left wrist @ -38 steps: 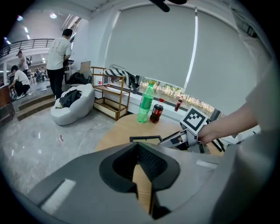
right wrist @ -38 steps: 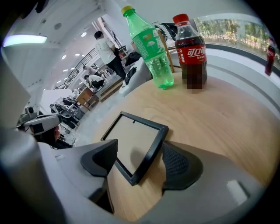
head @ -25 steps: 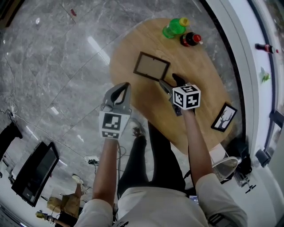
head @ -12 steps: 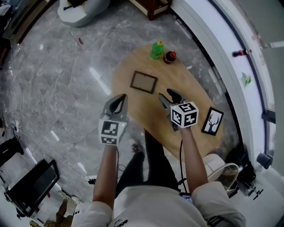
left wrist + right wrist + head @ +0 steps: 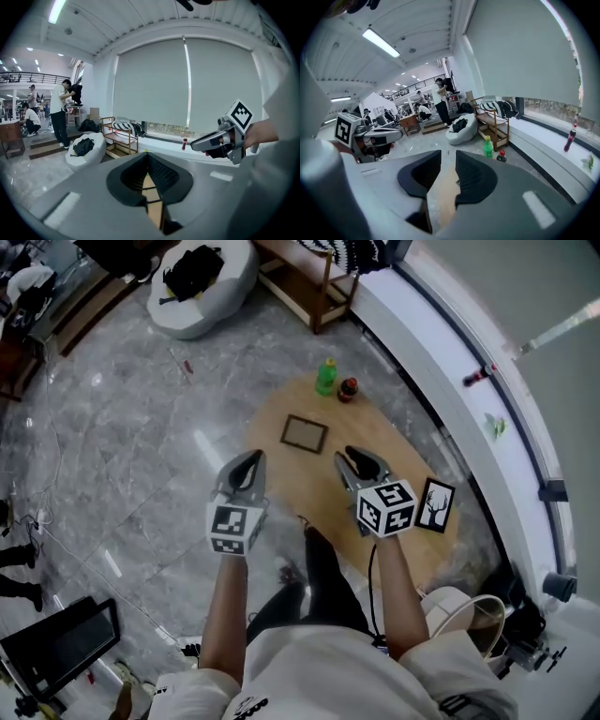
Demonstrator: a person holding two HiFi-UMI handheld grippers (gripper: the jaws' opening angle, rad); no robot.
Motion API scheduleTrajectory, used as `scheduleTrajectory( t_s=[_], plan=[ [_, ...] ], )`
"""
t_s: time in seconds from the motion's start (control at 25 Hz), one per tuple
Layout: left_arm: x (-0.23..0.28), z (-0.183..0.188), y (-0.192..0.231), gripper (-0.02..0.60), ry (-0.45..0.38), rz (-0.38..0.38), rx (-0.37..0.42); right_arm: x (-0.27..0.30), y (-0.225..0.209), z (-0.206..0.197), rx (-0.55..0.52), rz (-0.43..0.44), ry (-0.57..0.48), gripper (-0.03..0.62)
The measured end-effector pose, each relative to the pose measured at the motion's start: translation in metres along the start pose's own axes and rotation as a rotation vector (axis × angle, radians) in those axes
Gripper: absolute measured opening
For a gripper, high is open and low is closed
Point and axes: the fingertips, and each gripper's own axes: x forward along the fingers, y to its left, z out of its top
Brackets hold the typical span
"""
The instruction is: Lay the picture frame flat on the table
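Note:
A brown picture frame (image 5: 305, 434) lies flat on the oval wooden table (image 5: 281, 465), far below both grippers. A black frame with a tree picture (image 5: 434, 505) is at the table's right end; whether it stands or lies I cannot tell. My left gripper (image 5: 255, 457) hangs high over the table's left edge, its tips (image 5: 147, 155) meeting on nothing. My right gripper (image 5: 361, 457) is held over the middle of the table. Its jaws (image 5: 447, 152) have just been closing and keep a narrow gap with nothing between them.
A green bottle (image 5: 326, 377) and a dark red-capped bottle (image 5: 348, 388) stand at the table's far end. Beyond are a wooden shelf (image 5: 314, 282) and a white beanbag (image 5: 202, 282) with a black bag. A white window ledge (image 5: 450, 343) curves along the right. People stand far off (image 5: 61, 112).
Both grippers and the head have risen, so the table looks smaller and farther below. The right jaws have narrowed from wide open. The brown frame has stayed flat.

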Motion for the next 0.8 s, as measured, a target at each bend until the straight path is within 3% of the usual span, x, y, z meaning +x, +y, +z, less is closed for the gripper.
scheduleTrajectory(
  t_s=[0.16, 0.44, 0.8],
  plan=[
    [-0.039, 0.015, -0.008, 0.009, -0.029, 0.011, 0.007, -0.033, 0.039, 0.029, -0.069, 0.040, -0.074, 0.065],
    [-0.106, 0.056, -0.019, 0.009, -0.105, 0.032, 0.045, -0.089, 0.107, 0.065, -0.280, 0.045, -0.129, 0.010],
    [-0.173, 0.101, -0.047, 0.009, -0.183, -0.012, 0.131, -0.161, 0.159, 0.103, -0.327, -0.008, -0.265, 0.003]
  ],
)
